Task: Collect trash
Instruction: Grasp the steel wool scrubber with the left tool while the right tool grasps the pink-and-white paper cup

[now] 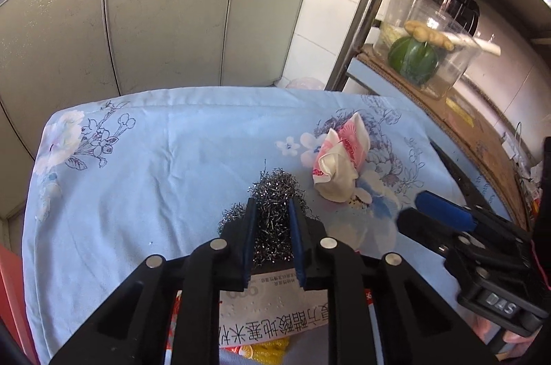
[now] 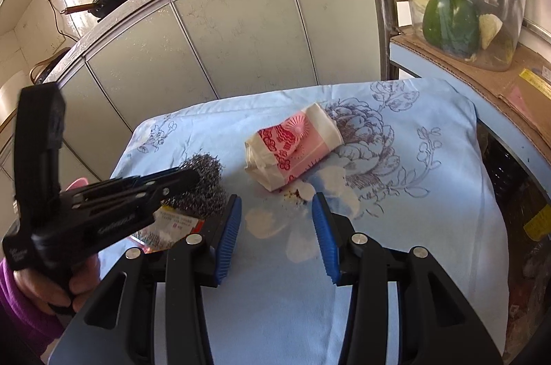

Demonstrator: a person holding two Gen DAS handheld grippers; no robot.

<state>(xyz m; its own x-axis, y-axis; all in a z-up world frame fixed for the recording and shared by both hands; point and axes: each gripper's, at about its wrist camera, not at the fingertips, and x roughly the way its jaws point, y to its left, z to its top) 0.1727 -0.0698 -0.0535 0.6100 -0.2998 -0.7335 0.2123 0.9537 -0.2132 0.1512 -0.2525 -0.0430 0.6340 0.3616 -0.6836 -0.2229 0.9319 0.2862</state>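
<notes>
Pinching steel wool point(image 1: 272, 193) in left gripper point(image 1: 272, 210), right gripper point(image 2: 275, 210) open, empty near crumpled wrapper point(image 2: 292, 151); springy strands may slip out, snagging floral cloth point(image 1: 155, 158).

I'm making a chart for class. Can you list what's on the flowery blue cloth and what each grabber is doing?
surface: flowery blue cloth
left gripper: shut on steel wool scrubber
right gripper: open, holding nothing
in front of right gripper: crumpled pink and white wrapper
under scrubber: printed paper packet
</notes>
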